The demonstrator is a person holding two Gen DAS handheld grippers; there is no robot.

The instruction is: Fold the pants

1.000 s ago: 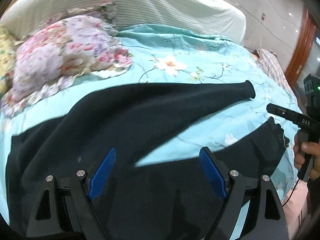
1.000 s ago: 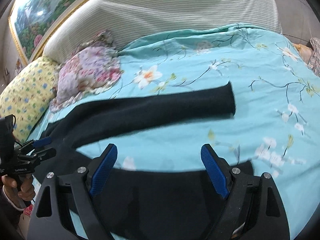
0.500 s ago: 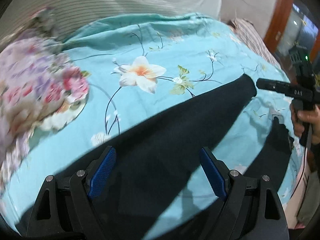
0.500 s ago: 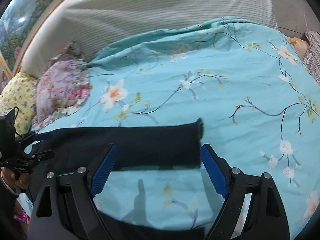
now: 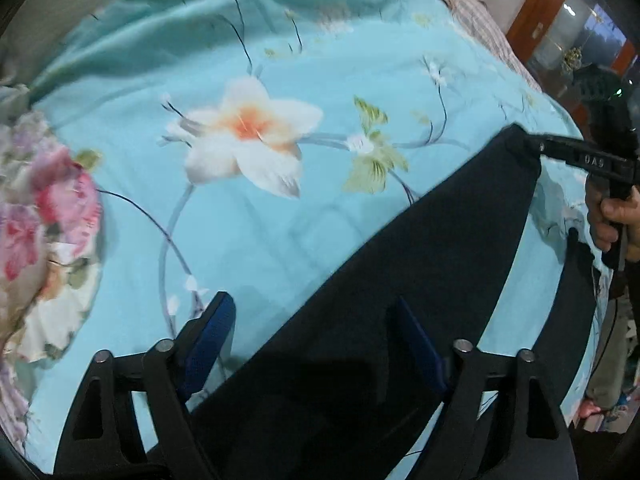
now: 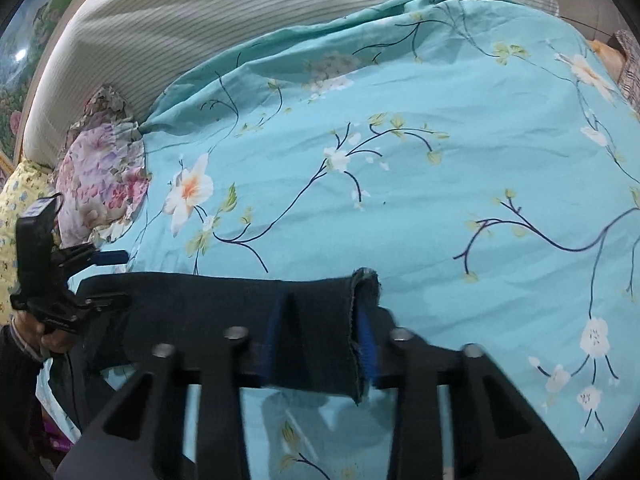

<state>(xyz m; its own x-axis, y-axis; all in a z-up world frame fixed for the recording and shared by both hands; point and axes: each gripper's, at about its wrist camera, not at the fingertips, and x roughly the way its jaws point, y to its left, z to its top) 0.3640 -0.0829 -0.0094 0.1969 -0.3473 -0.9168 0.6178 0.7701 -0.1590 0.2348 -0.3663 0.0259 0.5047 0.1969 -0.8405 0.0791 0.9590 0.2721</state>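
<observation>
Dark navy pants (image 5: 400, 300) lie on a turquoise flowered bedspread (image 5: 280, 220). In the left wrist view my left gripper (image 5: 316, 344) is open, its blue pads on either side of the far leg's left edge. The right gripper shows there at the leg's hem (image 5: 520, 140). In the right wrist view my right gripper (image 6: 320, 340) has closed in on the hem end of the leg (image 6: 312, 320), the cloth bunched between its blue pads. The left gripper (image 6: 80, 276) shows at the far left of the leg.
A floral pillow (image 6: 104, 176) and a yellow pillow (image 6: 12, 200) lie at the left by a striped headboard cover (image 6: 240, 16). A plaid cloth (image 5: 480, 24) lies at the bed's far right edge. The near leg (image 5: 576, 304) lies at the right.
My right gripper moved down onto the leg's hem and closed on it. My left gripper moved forward along the far leg and stayed open.
</observation>
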